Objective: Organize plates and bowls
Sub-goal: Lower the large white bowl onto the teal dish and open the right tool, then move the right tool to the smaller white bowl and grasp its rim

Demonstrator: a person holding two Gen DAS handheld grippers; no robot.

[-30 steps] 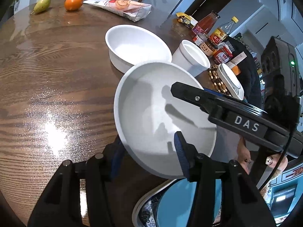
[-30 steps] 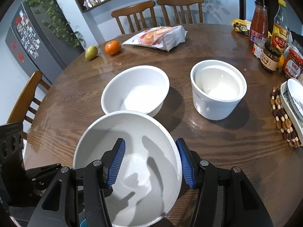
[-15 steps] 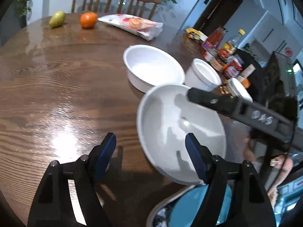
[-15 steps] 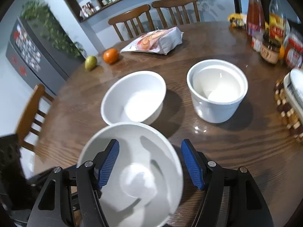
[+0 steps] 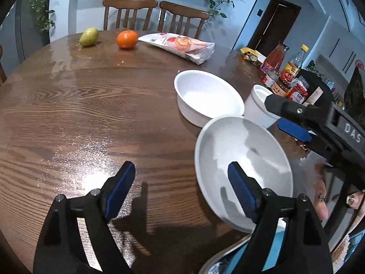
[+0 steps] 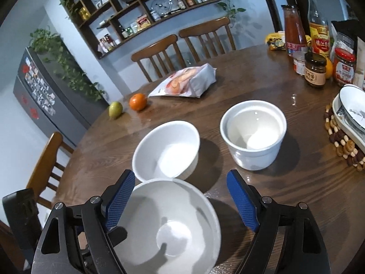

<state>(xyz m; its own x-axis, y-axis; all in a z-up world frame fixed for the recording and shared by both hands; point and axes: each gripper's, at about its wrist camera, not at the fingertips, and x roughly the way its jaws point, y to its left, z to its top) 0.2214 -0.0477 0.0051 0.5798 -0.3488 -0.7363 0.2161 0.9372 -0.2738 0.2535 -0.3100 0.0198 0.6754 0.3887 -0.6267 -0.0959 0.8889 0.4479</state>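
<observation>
Both our grippers have just been opening and have let go of the wide white bowl (image 6: 168, 226), which a second ago sat pinched between their pads. Now we hold the left gripper (image 5: 180, 189) and the right gripper (image 6: 182, 198) spread wide, touching nothing. We see the bowl resting on the worktop (image 5: 79, 114), just beside a second white bowl (image 6: 166, 150). Farther off stands a white pot (image 6: 253, 132).

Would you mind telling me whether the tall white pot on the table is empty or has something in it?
Empty. In the right wrist view the white pot stands upright and its bare, glossy inside bottom shows.
</observation>
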